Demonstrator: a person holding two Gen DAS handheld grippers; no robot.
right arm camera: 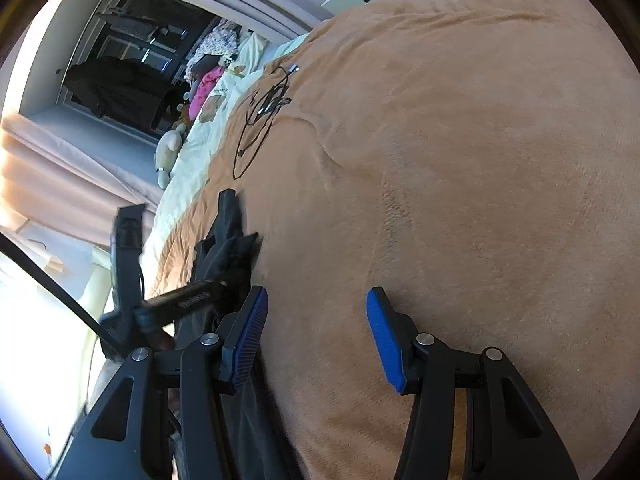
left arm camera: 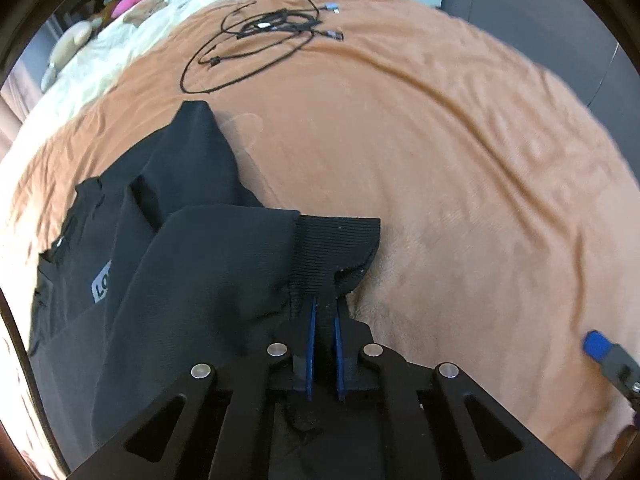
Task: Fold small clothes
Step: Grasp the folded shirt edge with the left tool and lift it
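Pinching ribbed cuff [left arm camera: 340, 248] in your left gripper [left arm camera: 325, 312] to fold sleeve over black garment [left arm camera: 160, 240]; right gripper [right arm camera: 316, 320] jaws apart, empty above orange blanket [right arm camera: 460, 160].

Left tongs [left arm camera: 325, 312]: pointed steeply downward, blue pads nearly together, pinched on dark ribbed cloth between them. Right tongs [right arm camera: 316, 332]: tilted gently downward, blue pads well apart, nothing between them; one fingertip [left arm camera: 596, 343] visible at the left view's edge.
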